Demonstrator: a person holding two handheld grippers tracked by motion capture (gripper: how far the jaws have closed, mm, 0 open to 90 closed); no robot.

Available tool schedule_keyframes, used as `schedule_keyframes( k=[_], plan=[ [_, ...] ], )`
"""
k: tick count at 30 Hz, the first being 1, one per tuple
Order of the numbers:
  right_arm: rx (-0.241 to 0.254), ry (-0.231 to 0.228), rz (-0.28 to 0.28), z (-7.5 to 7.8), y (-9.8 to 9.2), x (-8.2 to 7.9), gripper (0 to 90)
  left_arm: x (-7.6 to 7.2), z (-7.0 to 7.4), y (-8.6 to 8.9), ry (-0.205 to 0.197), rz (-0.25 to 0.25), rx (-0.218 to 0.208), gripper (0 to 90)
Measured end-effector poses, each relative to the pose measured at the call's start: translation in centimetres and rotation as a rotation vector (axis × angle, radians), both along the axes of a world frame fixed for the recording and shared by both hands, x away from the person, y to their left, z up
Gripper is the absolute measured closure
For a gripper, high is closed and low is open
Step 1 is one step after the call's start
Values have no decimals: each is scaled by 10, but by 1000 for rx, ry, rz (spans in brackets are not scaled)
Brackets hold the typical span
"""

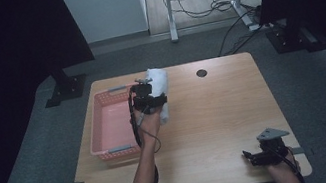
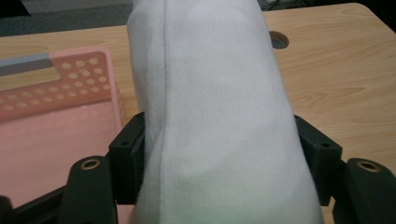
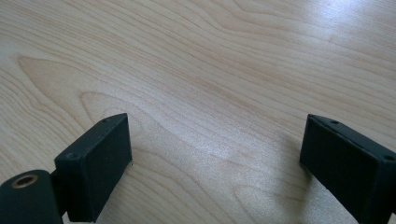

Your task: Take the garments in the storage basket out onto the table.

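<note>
Pale wood grain covers the worktop (image 1: 217, 122), a rectangular slab seen from above with the person seated at its near edge. Closest to the viewer, at the near right corner, the right hand-held gripper (image 1: 249, 156) rests low over the wood, a grey three-cornered plate on its top and a cable trailing back along the person's wrist. In the right gripper view its two black jaws stand wide apart, with bare wood (image 3: 215, 116) between them and nothing held.

Farther in, the person's left forearm reaches up from the near edge toward the middle left of the worktop. The left hand-held gripper (image 1: 150, 101) sits at the end of it, lifted above the surface, with a black cable looping down beside the arm. Its jaws are clamped on a white cloth (image 1: 160, 92), a folded or rolled piece of soft ribbed fabric. In the left gripper view the cloth (image 2: 215, 116) rises between the jaws, which press on it from both sides. From above, the cloth hangs over the worktop just beside the right wall of a pink basket (image 1: 111, 126).

That basket is a shallow, perforated plastic tray with grey handles, lying on the left part of the worktop. Beyond the cloth, near the far edge, a small round dark hole (image 1: 201, 73) is set in the wood.
</note>
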State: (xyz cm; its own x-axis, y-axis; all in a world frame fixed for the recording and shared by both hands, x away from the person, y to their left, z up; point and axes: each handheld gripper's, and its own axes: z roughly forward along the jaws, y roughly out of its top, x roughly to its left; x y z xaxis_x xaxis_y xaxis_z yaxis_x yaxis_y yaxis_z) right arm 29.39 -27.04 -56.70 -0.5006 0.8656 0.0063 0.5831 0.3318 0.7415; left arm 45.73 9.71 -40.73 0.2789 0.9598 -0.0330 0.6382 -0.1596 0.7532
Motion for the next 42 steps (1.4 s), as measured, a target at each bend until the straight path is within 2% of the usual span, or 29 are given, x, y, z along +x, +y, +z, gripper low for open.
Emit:
schedule_keyframes(
  k=[9,27,42],
  plan=[
    [0,0,1,0,0,0,84,2,-8,-7,7,-9,0,326],
    [0,0,3,0,0,0,84,7,-34,-16,32,-15,-2,325],
    [0,1,4,0,0,0,82,10,-56,-18,54,-10,-13,324]
  ],
)
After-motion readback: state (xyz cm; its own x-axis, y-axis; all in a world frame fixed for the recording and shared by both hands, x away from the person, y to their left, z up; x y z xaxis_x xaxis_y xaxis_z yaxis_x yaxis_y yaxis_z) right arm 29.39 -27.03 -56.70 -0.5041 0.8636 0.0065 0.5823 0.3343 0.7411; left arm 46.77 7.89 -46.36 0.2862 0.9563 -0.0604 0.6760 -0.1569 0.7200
